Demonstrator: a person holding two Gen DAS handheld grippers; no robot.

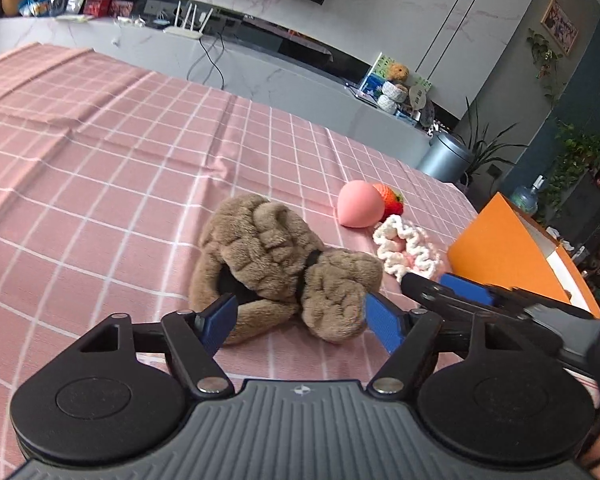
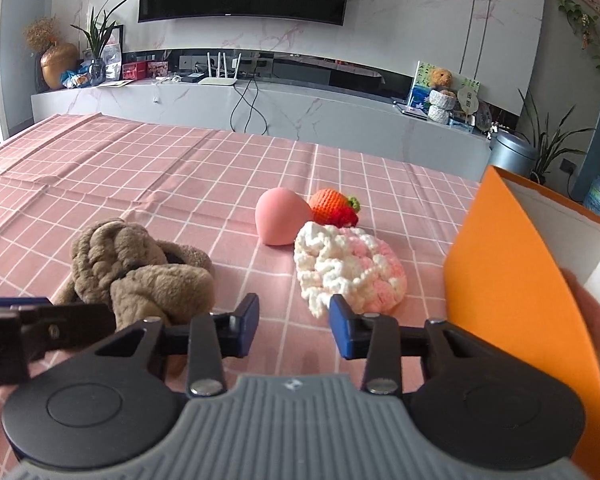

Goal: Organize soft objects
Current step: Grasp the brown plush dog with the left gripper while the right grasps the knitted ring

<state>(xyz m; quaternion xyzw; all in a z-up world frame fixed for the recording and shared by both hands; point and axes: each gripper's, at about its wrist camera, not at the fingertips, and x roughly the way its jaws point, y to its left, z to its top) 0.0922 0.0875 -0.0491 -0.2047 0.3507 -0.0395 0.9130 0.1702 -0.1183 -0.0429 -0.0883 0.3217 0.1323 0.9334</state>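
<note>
A brown plush toy (image 1: 284, 264) lies on the pink checked tablecloth (image 1: 100, 160). My left gripper (image 1: 302, 322) is open, and its blue pads (image 1: 220, 316) flank the plush's near end without squeezing it. To its right lie a white-and-pink crocheted scrunchie (image 2: 348, 268), a pink peach-shaped soft toy (image 2: 282, 216) and a crocheted strawberry (image 2: 334, 206). My right gripper (image 2: 294, 326) is partly open just short of the scrunchie, with nothing between its fingers. In the left wrist view the right gripper (image 1: 448, 292) shows beside the scrunchie (image 1: 404, 248).
An open orange box (image 2: 508, 272) with a white inside stands at the table's right, close beside my right gripper. Behind the table's far edge runs a marble console (image 2: 300, 108) with a router and cables. A grey bin (image 2: 510, 156) and plants stand at the far right.
</note>
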